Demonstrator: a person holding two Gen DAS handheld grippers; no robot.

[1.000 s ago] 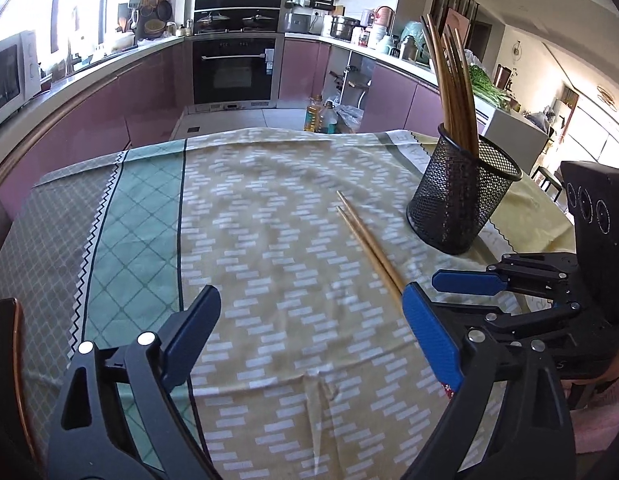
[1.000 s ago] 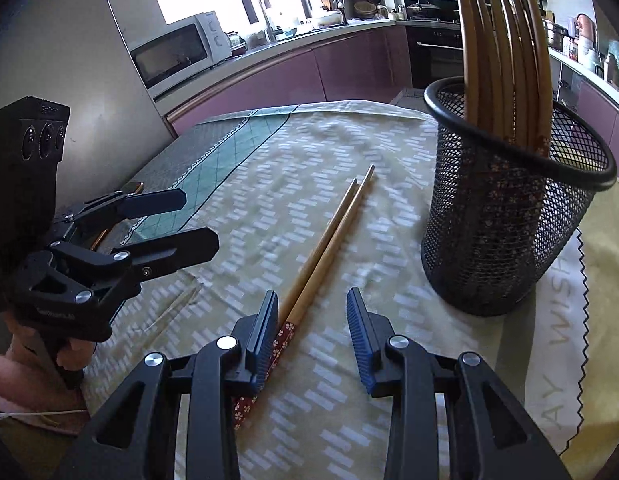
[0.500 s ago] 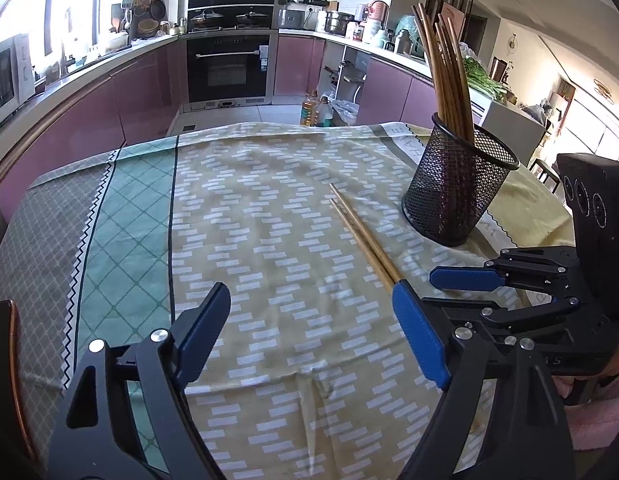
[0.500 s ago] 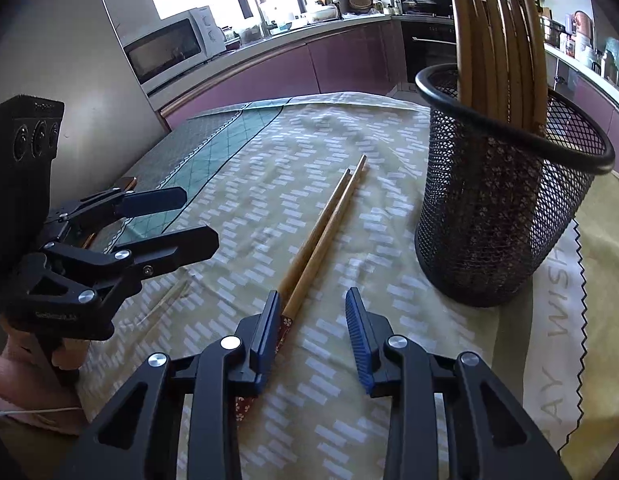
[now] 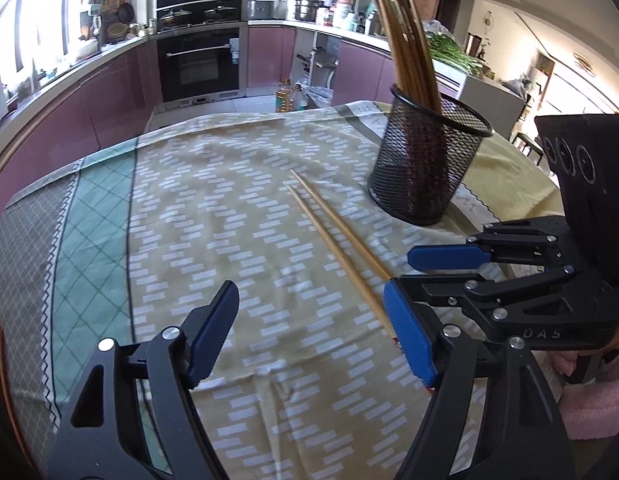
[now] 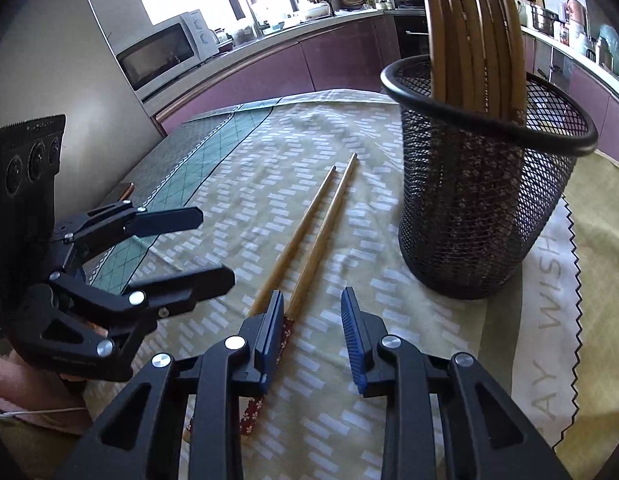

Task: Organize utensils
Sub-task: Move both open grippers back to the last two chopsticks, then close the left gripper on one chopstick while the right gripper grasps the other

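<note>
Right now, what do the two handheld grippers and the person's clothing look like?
Both are black plastic linkage frames with silver rivets and blue ribbed finger pads. The left gripper and the right gripper each carry a black box with three round sockets; white "DAS" lettering marks the right one. A pink fuzzy sleeve shows.

The right claw (image 6: 311, 336), its jaws just closing and still apart, straddles one of two chopsticks (image 6: 309, 240) lying beside the mesh holder (image 6: 481, 208) on the cloth-covered counter (image 6: 549, 320).
</note>
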